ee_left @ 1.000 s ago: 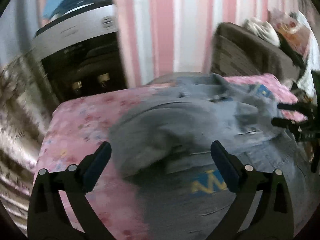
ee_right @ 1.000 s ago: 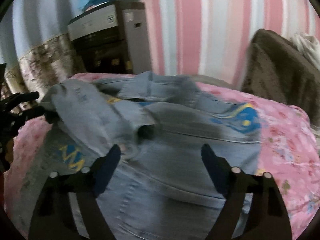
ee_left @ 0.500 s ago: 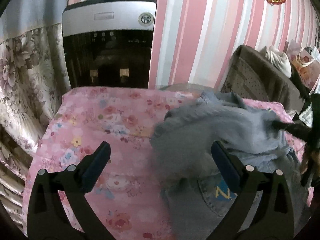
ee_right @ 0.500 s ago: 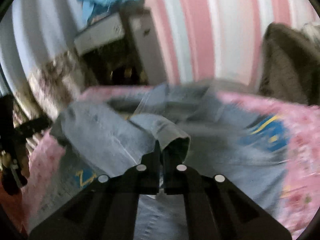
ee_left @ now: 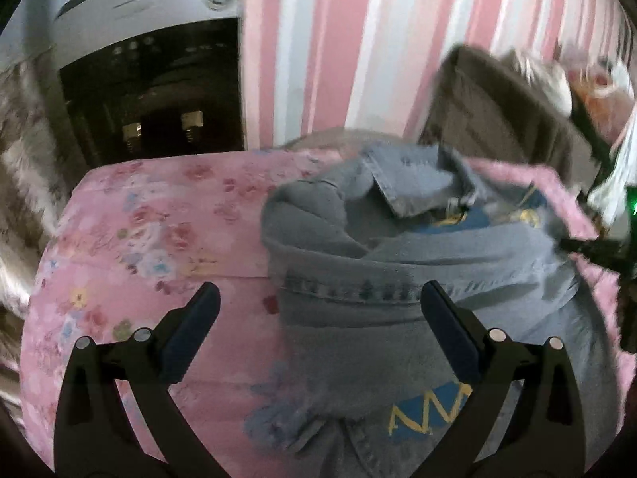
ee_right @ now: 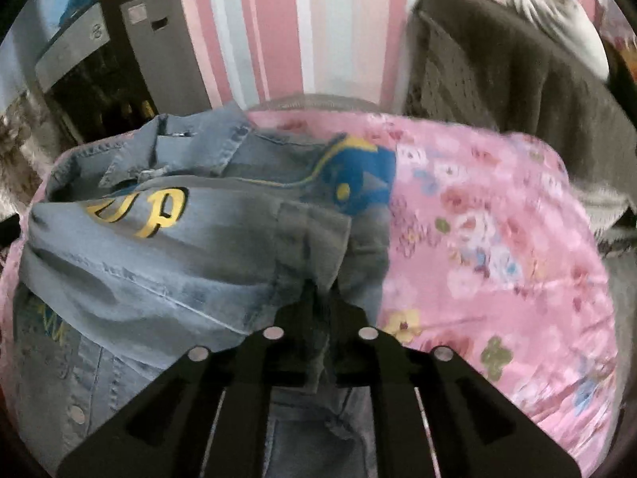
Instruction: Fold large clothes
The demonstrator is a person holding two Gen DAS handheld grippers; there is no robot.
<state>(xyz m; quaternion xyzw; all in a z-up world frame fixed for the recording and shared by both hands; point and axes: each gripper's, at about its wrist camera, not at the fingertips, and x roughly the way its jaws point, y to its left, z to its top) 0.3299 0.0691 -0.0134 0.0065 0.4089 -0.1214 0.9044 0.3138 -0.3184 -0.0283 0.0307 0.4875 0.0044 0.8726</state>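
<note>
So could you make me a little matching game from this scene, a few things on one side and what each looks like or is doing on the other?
Things:
1. left gripper
2. right gripper
3. bedcover
4. wall

States:
A. pink with flowers
B. shut on the denim jacket
C. pink and white stripes
D. open, holding nothing

Pairs: 1-D, 2-B, 3-A, 4-C

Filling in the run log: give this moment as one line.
task: fold denim jacket | right hand-held gripper: shut on jacket fabric | left hand-held gripper: open, above jacket
</note>
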